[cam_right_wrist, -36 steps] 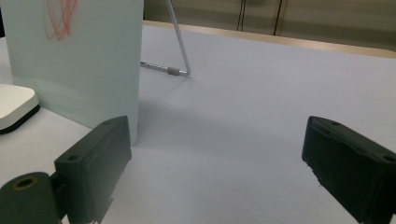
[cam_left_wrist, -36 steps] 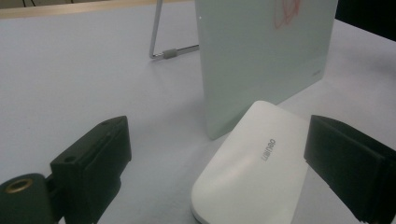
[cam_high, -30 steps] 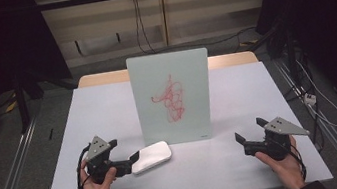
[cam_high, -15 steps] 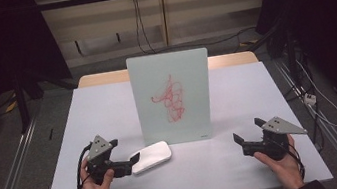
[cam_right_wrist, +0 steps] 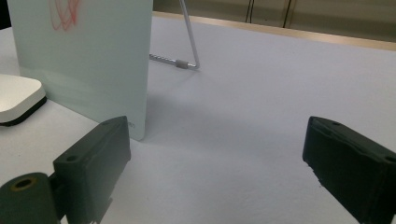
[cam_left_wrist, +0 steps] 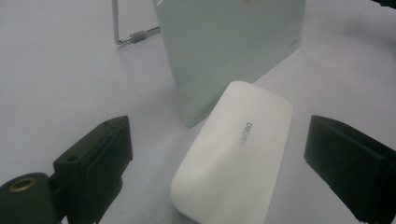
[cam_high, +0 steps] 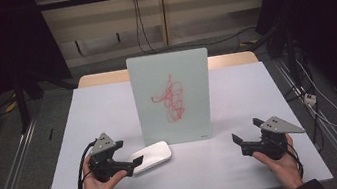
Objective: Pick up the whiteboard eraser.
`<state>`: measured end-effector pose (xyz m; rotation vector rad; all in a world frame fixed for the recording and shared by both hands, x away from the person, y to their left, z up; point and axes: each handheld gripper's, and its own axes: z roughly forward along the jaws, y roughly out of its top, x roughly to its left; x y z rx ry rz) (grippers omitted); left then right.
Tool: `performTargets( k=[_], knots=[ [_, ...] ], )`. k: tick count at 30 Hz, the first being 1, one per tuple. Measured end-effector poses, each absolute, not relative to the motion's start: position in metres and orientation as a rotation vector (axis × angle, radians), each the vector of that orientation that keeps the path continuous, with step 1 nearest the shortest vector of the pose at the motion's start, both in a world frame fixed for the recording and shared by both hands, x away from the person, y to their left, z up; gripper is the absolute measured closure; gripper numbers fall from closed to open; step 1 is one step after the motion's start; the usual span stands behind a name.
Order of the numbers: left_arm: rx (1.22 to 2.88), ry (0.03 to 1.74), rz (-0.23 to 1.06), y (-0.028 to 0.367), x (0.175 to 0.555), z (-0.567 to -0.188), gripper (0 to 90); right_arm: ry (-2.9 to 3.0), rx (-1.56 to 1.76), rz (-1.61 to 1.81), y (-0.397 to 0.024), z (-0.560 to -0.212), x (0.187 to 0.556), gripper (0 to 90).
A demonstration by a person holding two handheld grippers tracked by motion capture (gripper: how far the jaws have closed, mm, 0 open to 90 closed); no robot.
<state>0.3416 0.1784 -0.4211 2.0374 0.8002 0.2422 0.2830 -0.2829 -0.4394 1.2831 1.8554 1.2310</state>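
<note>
An upright white board point(cam_high: 172, 96) with a red scribble stands at the middle of the table. In front of its lower left corner lies a white rounded eraser block point(cam_high: 151, 156). My left gripper point(cam_high: 125, 157) points right at it and is open. In the left gripper view the eraser point(cam_left_wrist: 238, 154) lies between the spread jaws, with a gap on each side. My right gripper point(cam_high: 240, 145) is open near the board's right side, low over the table, holding nothing. In the right gripper view the board point(cam_right_wrist: 93, 56) and one end of the eraser point(cam_right_wrist: 16, 98) are at the left.
The white tabletop point(cam_high: 257, 91) has bare room to the right of and behind the board. A wire stand point(cam_right_wrist: 189, 46) props the board from behind. Dark floor, rails and cables surround the table.
The right gripper has slid a little to the left, toward the board. The left gripper and the eraser have hardly moved.
</note>
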Motion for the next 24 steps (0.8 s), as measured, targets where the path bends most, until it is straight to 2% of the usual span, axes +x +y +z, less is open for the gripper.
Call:
performTargets(
  k=[19, 24],
  knots=[
    [2.187, 0.669, 0.169, 0.149, 0.367, -0.412, 8.2, 1.877, 1.282, 1.260, -0.282, -0.439, 0.284, 6.4],
    [2.242, 0.633, 0.137, 0.139, 0.371, -0.414, 12.8, 1.885, 1.282, 1.266, -0.282, -0.440, 0.285, 6.3]
  ],
)
